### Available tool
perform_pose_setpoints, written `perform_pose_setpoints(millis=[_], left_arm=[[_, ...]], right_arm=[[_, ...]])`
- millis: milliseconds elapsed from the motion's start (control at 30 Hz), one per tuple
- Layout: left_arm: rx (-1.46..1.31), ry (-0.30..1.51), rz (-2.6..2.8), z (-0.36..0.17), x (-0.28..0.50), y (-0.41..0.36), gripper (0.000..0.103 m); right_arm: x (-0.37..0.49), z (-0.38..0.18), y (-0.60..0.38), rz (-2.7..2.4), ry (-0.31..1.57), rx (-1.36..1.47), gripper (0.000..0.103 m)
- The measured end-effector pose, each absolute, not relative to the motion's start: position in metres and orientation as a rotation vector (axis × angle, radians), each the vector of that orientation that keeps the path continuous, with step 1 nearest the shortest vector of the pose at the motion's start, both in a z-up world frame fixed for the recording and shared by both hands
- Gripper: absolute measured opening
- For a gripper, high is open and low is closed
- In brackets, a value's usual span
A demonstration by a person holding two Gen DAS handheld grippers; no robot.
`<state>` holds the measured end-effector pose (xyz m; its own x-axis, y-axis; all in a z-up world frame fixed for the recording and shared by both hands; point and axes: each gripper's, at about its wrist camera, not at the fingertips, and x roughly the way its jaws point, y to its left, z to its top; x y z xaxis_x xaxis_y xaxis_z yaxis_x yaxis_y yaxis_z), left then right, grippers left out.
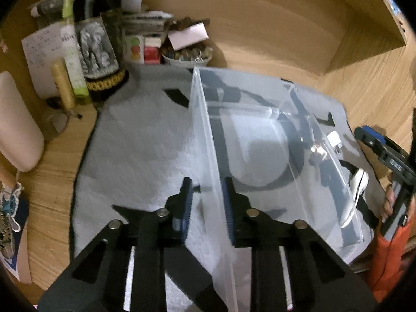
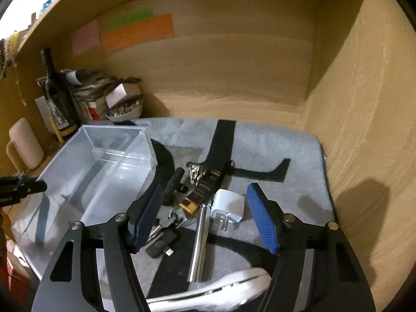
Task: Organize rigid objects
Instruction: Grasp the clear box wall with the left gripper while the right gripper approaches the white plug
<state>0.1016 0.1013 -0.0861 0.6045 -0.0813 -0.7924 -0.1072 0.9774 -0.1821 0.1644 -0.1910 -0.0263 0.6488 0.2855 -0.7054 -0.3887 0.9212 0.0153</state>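
Observation:
A clear acrylic box [image 1: 260, 98] stands empty on a grey mat [image 1: 143, 143]. My left gripper [image 1: 208, 208] straddles its near wall: the right pad lies against it, the left pad shows a small gap, so the jaws are narrow but open. My right gripper [image 2: 205, 221] is open above a pile beside the box [image 2: 104, 176]: a white charger plug [image 2: 228, 205], a silver metal tube [image 2: 199, 244], a key bunch [image 2: 169, 223], a black adapter [image 2: 158, 244] and a brown-gold piece [image 2: 200, 195]. Neither pad touches any of them. A white curved tool [image 2: 221, 283] lies under the gripper.
Back left holds clutter: a dark bottle [image 2: 56, 98], stacked boxes [image 1: 145, 46], a bowl of small items [image 1: 186, 56] and a pink mug [image 2: 24, 145]. Wooden walls close the back and right. A hand in an orange sleeve [image 1: 390, 247] holds the right gripper.

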Motion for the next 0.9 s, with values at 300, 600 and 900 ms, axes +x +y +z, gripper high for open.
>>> perform_pose_setpoints(millis=[300,600,900], left_arm=[[-0.196,0.948,0.022,-0.091,0.106,0.092,0.009],[-0.190,0.946,0.022,-0.092,0.104,0.094,0.009],[-0.188,0.938,0.021,-0.093,0.104,0.093,0.009]], right_arm=[[0.202,-0.042,-0.196,0.355,0.868,-0.152,0.064],[0.222,-0.053,-0.197,0.377,0.962,-0.146,0.064],[0.236,-0.077,-0.187,0.365,1.059,-0.205,0.064]])
